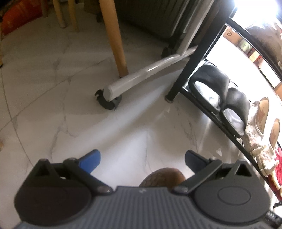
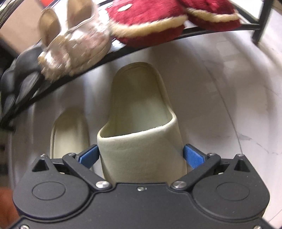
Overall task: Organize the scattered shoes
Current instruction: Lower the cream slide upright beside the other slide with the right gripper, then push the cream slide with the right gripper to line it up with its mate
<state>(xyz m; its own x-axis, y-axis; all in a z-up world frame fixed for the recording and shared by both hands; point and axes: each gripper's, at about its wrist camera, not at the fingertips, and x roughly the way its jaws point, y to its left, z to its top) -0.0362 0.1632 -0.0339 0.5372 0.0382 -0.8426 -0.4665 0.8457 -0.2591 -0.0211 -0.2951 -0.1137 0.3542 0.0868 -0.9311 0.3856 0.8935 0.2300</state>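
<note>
My right gripper (image 2: 141, 155) is shut on a cream slipper (image 2: 139, 112), its blue pads pressing both sides of the toe strap; the heel points toward the black shoe rack (image 2: 70, 74). A second cream slipper (image 2: 68, 130) lies on the floor to its left. On the rack sit red fuzzy slippers (image 2: 146, 26), beige glittery sandals (image 2: 74, 51) and black shoes (image 2: 15, 79). My left gripper (image 1: 142, 158) is open and empty above the marble floor; a brown shoe toe (image 1: 162, 178) shows just under it. The rack (image 1: 208, 105) stands to its right with black slippers (image 1: 220, 93) and beige sandals (image 1: 262, 126).
A wooden chair leg (image 1: 114, 38), a grey rolling stand with a caster (image 1: 109, 100) and a dark suitcase (image 1: 158, 15) stand ahead of the left gripper. White marble floor (image 2: 229, 88) lies right of the held slipper.
</note>
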